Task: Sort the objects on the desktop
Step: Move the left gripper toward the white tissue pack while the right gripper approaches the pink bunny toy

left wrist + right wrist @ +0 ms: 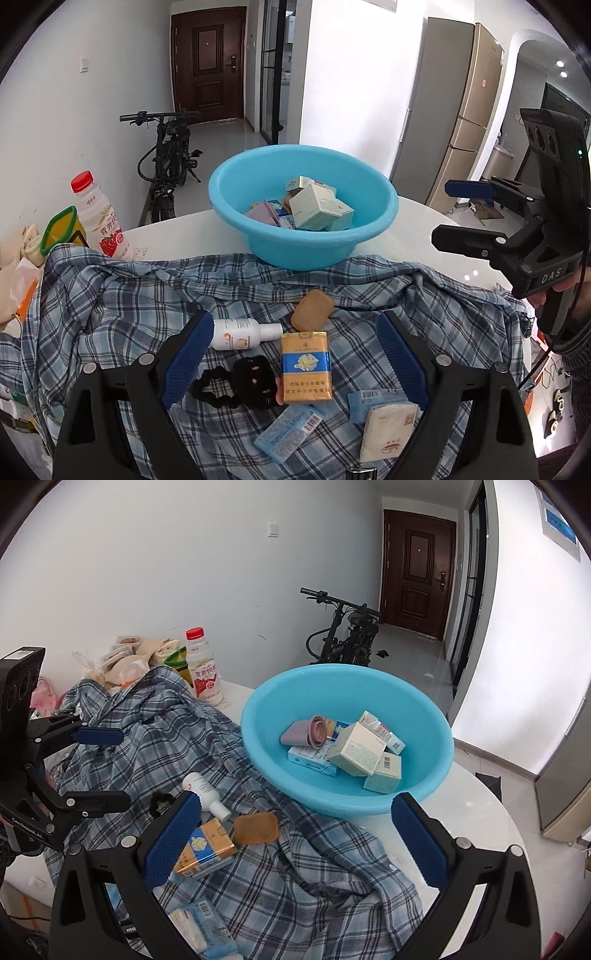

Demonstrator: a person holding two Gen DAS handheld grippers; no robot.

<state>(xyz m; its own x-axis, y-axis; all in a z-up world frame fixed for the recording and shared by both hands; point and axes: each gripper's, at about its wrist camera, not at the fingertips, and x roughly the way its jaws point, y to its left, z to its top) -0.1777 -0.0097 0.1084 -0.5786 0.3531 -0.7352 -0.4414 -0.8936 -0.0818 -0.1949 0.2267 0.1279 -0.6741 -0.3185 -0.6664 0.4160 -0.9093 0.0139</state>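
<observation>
My left claw (291, 365) hung spread and empty over the pack (305, 365) on the shirt (110, 295); my right claw (291, 842) was spread and empty too. I judged it best to straddle the pack's narrow sides, clear of the hair tie (236, 384), then carry it to the basin (303, 206). On the shirt lay one pack, one small bottle (243, 334), one brown pad (312, 309) and three packets; I counted five boxes or more in the basin.

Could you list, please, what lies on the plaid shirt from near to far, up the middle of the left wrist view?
Blue barcoded packet → yellow-and-blue cigarette pack → tan oval soap-like block → blue basin holding small boxes, standing at the plaid shirt's far edge.
</observation>
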